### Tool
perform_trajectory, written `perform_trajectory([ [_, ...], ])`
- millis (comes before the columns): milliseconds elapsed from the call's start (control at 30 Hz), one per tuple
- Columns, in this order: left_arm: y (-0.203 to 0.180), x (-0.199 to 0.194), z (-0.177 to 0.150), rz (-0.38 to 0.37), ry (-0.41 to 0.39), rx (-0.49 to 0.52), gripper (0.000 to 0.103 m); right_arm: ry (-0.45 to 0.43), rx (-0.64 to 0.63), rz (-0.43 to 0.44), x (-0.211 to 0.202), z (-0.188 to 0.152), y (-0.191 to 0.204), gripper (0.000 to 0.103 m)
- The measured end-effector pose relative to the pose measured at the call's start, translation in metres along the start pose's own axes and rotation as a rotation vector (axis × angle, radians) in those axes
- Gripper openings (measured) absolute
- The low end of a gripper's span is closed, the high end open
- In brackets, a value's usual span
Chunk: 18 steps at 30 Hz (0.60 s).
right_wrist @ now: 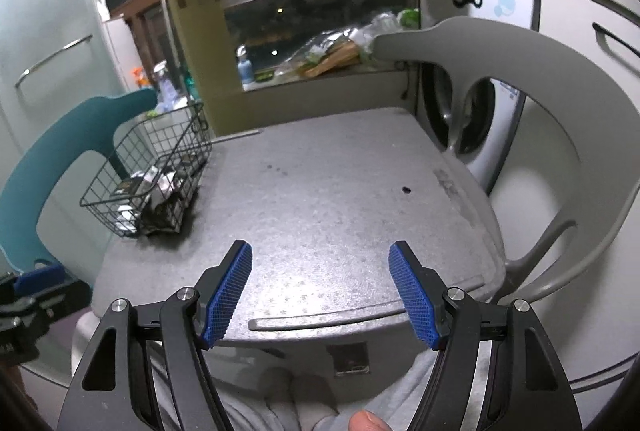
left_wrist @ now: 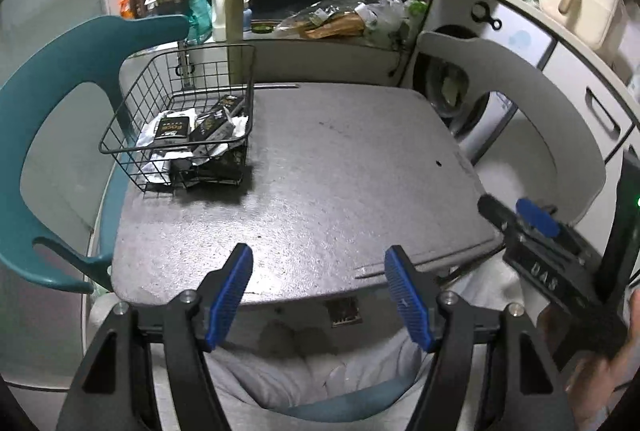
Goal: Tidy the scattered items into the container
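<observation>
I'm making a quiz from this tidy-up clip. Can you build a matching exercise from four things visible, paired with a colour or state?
Things:
1. wire basket
2. left gripper
3. chair on the left
4. chair on the right

Descriptions:
A. grey
B. holds dark packets
C. teal
D. open, empty

Pairs: 1-B, 2-D, 3-C, 4-A

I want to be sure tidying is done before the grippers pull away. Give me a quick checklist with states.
1. Left gripper open, holding nothing: ok.
2. Right gripper open, holding nothing: ok.
3. Black and white packets inside the black wire basket: ok.
4. No stray items on the grey speckled tabletop: ok.
5. Basket fully on the tabletop, at its far left corner: ok.
6. Anything dropped under the table: cannot tell.
</observation>
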<state>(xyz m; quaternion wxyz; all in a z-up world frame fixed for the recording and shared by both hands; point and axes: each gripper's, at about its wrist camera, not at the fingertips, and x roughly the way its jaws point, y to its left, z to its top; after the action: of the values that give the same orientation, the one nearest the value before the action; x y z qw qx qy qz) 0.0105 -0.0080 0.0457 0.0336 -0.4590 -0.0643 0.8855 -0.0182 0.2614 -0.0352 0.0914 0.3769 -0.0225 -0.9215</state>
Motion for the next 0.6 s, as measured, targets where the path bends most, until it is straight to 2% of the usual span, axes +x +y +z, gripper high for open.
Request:
perform_trajectory([
  [300, -0.001, 0.008, -0.005, -0.020, 0.029, -0.007, 0.073, 0.010, -0.056, -0.010, 0.011, -0.007, 0.014, 0.071],
  [600, 0.006, 0.015, -0.005, 0.005, 0.038, -0.010, 0.073, 0.025, -0.056, -0.004, 0.016, -0.012, 0.018, 0.071],
])
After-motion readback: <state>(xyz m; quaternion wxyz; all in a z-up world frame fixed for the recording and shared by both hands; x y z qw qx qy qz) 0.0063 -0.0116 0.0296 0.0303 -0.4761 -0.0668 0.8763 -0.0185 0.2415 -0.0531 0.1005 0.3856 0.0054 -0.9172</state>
